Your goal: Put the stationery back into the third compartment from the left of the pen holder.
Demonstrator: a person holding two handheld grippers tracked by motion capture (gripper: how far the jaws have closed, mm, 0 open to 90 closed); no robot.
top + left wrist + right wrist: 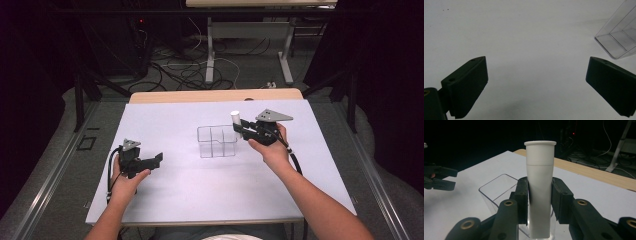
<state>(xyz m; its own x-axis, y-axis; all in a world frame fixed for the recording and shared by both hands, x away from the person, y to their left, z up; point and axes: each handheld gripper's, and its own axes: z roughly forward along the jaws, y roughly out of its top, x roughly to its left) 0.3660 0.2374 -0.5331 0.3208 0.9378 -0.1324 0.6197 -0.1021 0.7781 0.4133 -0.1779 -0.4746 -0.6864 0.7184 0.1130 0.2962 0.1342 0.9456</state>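
Toward the table's left edge, the left gripper (142, 162) rests low over the white table (165, 200) top in the person's left hand (125, 182), its jaws spread wide with nothing between them. It looks parked there, out of the way, while the other hand works; in the left gripper view the clear box's corner sits just beyond the right-hand jaw.

Near the middle of the table stands the clear divided box (216, 141), open at the top and apparently empty, its partitions forming separate compartments.

At the box's right side, toward the far edge, the right gripper (248, 131) is clenched on a white tube (540, 182), both jaws pressed against its lower half. The tube is held upright with its rimmed end up, its base just above the box's right-hand compartment, probably so it can go straight down without catching a wall.
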